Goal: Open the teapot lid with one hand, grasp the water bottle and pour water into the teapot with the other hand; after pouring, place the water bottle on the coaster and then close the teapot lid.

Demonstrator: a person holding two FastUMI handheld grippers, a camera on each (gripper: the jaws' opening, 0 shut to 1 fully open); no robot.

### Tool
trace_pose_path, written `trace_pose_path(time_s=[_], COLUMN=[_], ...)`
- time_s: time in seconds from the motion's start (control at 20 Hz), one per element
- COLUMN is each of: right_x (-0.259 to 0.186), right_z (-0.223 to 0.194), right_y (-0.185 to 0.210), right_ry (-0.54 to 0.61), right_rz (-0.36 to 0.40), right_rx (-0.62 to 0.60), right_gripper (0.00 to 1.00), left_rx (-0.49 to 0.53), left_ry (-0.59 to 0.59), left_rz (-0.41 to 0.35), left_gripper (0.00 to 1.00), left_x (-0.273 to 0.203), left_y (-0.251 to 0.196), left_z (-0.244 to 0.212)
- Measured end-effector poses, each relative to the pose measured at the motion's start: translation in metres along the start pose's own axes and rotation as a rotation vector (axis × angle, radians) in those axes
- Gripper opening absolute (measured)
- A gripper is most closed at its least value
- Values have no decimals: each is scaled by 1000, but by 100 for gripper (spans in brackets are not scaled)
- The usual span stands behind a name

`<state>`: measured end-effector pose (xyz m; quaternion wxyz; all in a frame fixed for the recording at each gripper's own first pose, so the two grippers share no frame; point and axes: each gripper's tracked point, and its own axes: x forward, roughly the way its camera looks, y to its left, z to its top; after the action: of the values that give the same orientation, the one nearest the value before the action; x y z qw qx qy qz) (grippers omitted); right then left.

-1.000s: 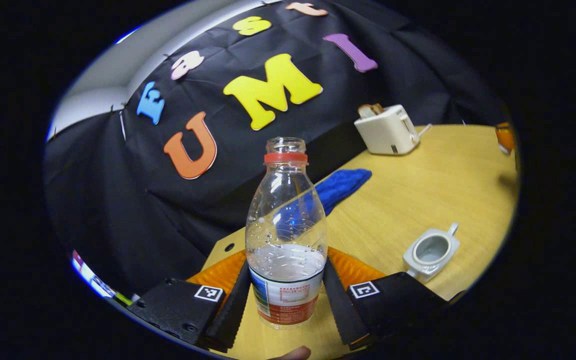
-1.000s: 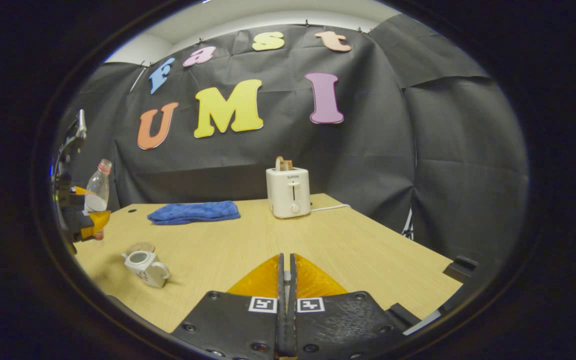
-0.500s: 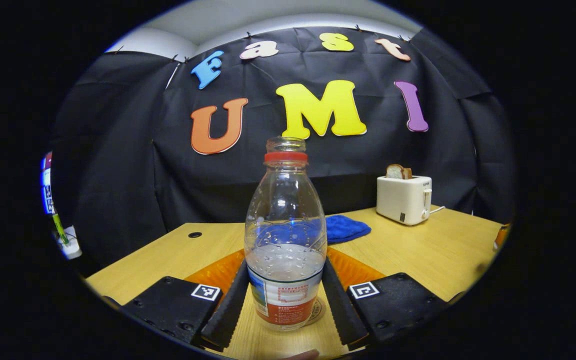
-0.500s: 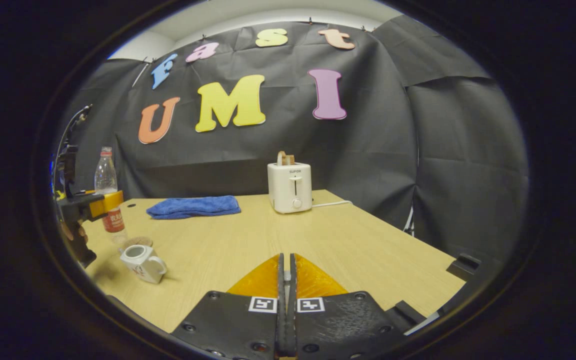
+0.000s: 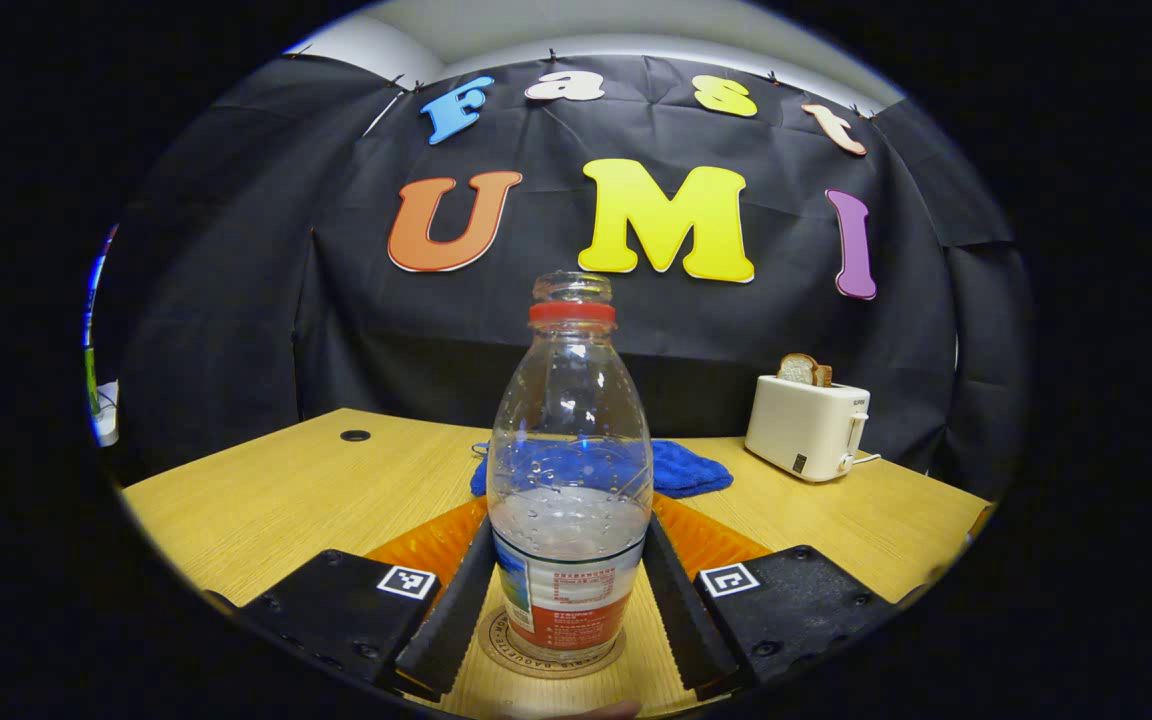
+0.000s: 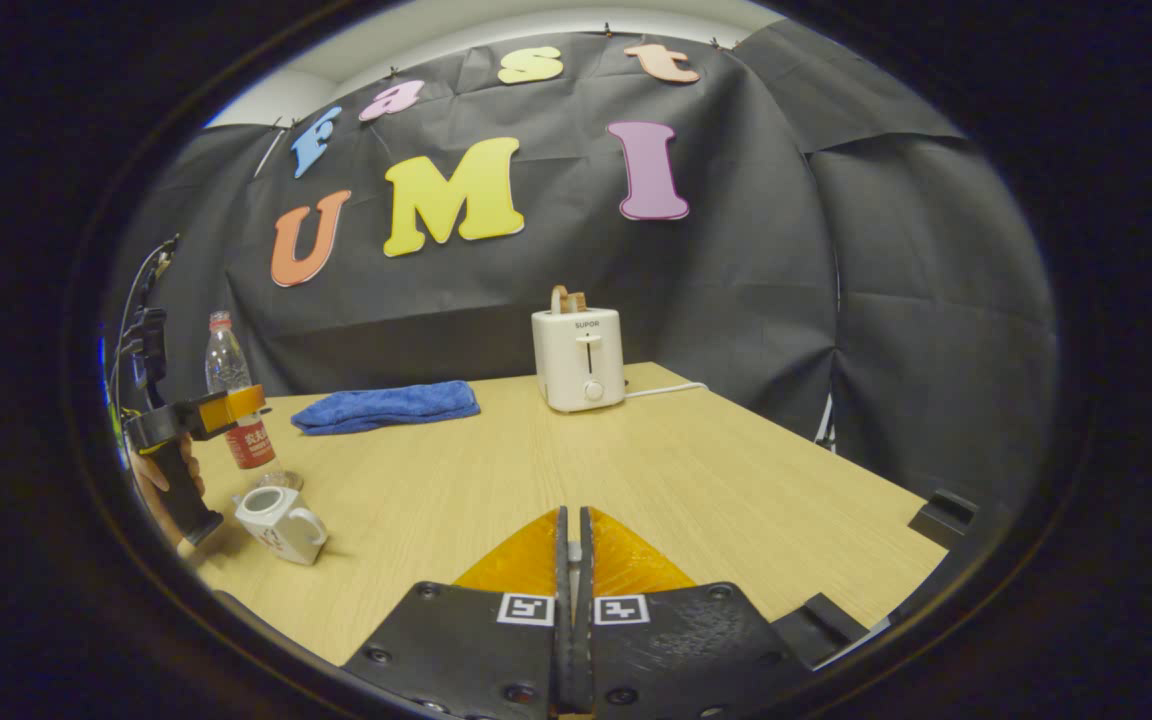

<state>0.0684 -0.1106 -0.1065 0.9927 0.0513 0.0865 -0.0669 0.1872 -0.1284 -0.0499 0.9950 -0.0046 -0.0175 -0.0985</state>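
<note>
Between the left gripper's (image 5: 568, 590) fingers (image 5: 456, 610) stands the bottle (image 5: 570, 470), upright, uncapped and partly full; both fingers press against its labelled lower part. Its base sits on the round coaster (image 5: 551, 655), whether resting or just above I cannot tell. Beyond the bottle lies a blue cloth (image 5: 681, 468) on the table (image 5: 266, 500), and farther right a white toaster (image 5: 804, 425) with bread in its slot stands near the black wall.

At the bottom of the right gripper view, the right gripper's (image 6: 572, 560) fingers are clenched together; a small pale thing shows in the slit between them, too small to tell what. Farther out at the left of that view, a hand (image 6: 164, 480) holds the left gripper (image 6: 201, 415) clamped on the bottle (image 6: 236, 400). The white teapot (image 6: 278, 522) stands just in front of the bottle, its top open and no lid on it, handle toward the right. The cloth (image 6: 386, 405) and toaster (image 6: 578, 358) sit at the table's (image 6: 686, 480) far edge, a cord trailing from the toaster.
</note>
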Motion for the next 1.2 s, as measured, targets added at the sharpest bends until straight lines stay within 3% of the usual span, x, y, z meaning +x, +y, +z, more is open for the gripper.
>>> trace_pose_path(time_s=[0.25,0.75,1.2], right_x=[-1,-2,-3], right_z=[-1,-1,-1], right_y=[6,9,11], right_ry=[-1,2,1], right_rz=[8,12,14], right_rx=[-13,-17,-18], right_gripper=[0,0,0], left_rx=[18,15,82], left_ry=[11,31,18], left_rz=[17,-29,-56], left_gripper=[82,85,90], left_x=[9,5,0], left_y=[9,1,-8], left_z=[-8,-15,-16])
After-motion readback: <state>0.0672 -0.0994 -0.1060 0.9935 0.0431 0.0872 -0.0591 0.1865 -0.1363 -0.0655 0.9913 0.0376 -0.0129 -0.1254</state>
